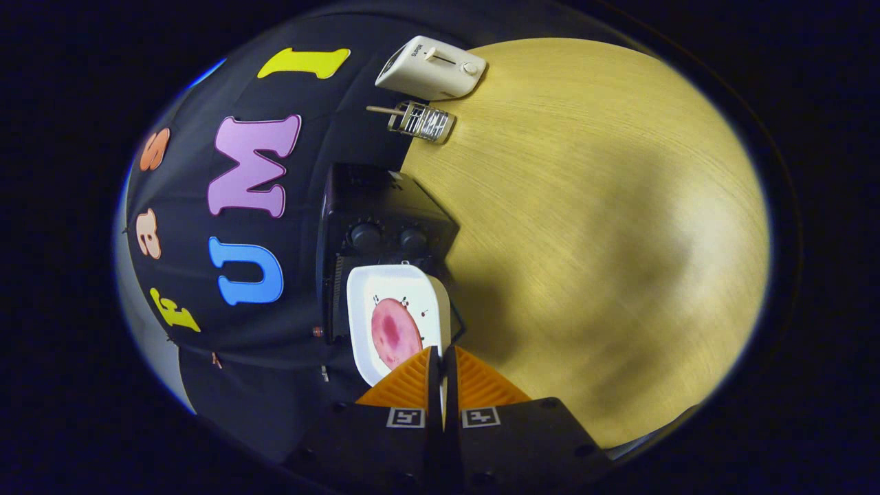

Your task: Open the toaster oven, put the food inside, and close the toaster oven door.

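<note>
My gripper (441, 352) is shut on the rim of a white tray (402, 283), the rim pinched between the two fingertips. A round pink slice of food (394, 333) lies on the tray, just ahead of the fingers. Directly beyond the tray stands the black toaster oven (385, 199), against the booth's wall, with two knobs (366, 237) on its front. The tray covers most of the oven's front, so I cannot tell how the door stands. A thin dark edge (458, 322) shows beside the tray.
A white pop-up toaster (432, 67) stands farther along the wall on the wooden table (591, 227). A small wire rack (421, 121) with a wooden handle lies between it and the oven. A wide stretch of table lies beside the oven.
</note>
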Motion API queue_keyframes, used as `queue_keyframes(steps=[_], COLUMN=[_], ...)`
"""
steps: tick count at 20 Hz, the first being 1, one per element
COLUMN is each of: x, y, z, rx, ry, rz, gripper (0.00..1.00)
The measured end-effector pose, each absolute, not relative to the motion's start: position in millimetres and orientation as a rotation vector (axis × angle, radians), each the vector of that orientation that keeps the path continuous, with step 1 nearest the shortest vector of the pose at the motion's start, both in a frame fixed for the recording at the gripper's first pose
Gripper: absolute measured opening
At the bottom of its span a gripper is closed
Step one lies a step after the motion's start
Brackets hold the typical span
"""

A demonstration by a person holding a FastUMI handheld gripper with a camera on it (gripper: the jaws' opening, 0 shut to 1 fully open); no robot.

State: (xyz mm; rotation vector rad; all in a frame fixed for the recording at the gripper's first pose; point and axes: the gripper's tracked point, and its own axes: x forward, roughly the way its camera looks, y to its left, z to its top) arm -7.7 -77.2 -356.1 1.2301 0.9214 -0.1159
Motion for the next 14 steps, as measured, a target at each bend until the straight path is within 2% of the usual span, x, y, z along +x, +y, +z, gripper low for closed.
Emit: queue_keyframes(steps=[14], x=[100], y=[39], z=[-407], rx=[1.343], ry=[0.774], rz=[-0.328], gripper=[0.05])
